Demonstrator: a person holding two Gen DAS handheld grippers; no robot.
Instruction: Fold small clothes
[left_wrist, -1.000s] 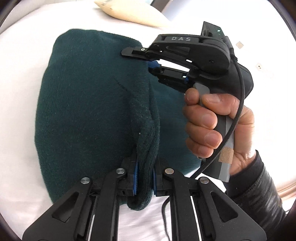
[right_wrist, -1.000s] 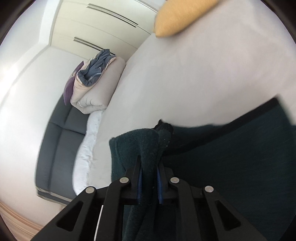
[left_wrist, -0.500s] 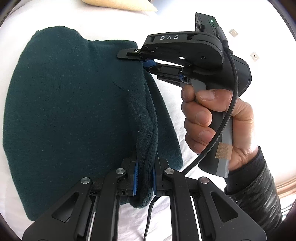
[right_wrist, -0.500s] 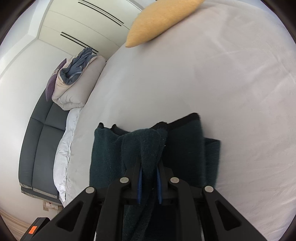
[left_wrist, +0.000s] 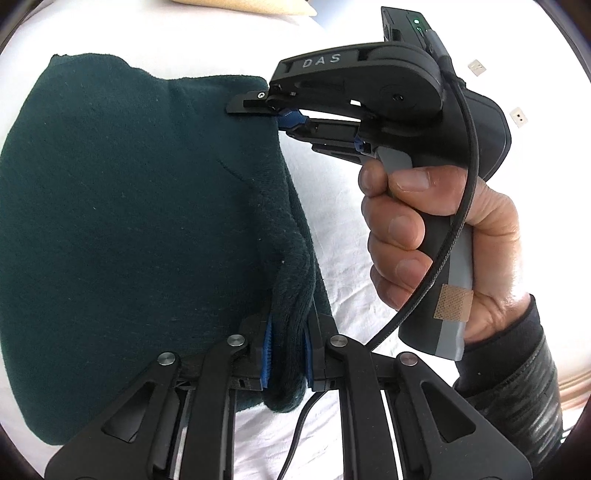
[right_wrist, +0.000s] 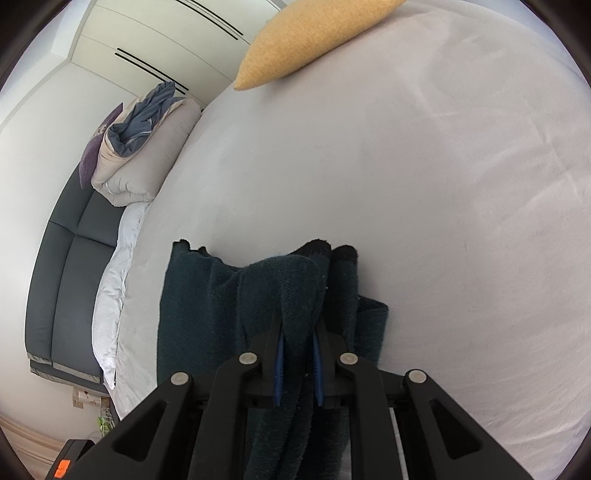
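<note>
Right now both tools are clamped on the same edge of the dark green garment (left_wrist: 129, 229), which lies on the bed (right_wrist: 424, 192) with one flap carried over the rest. Left tool (left_wrist: 287, 354) pinches a thick bunched roll of the hem; right tool (left_wrist: 275, 110) bites the far corner of that edge, and in its own view (right_wrist: 297, 363) the cloth is wadded between the pads.

Risks as I read it:
- The fabric is thick and fuzzy, and the left grip is on a rolled bundle, not a flat layer. If the layers slide, the inner one drops out and the fold edge goes crooked.
- The edge between the two tools sags and twists. Lay it down like that and a ridge gets trapped inside the fold.
- Uneven pull from one side drags the lower layer across the sheet, so the edges no longer line up.
- Releasing before the flap is flat lets the springy knit pop back open.
- The right tool's cable (left_wrist: 458, 206) hangs close to the cloth and could snag it.
</note>
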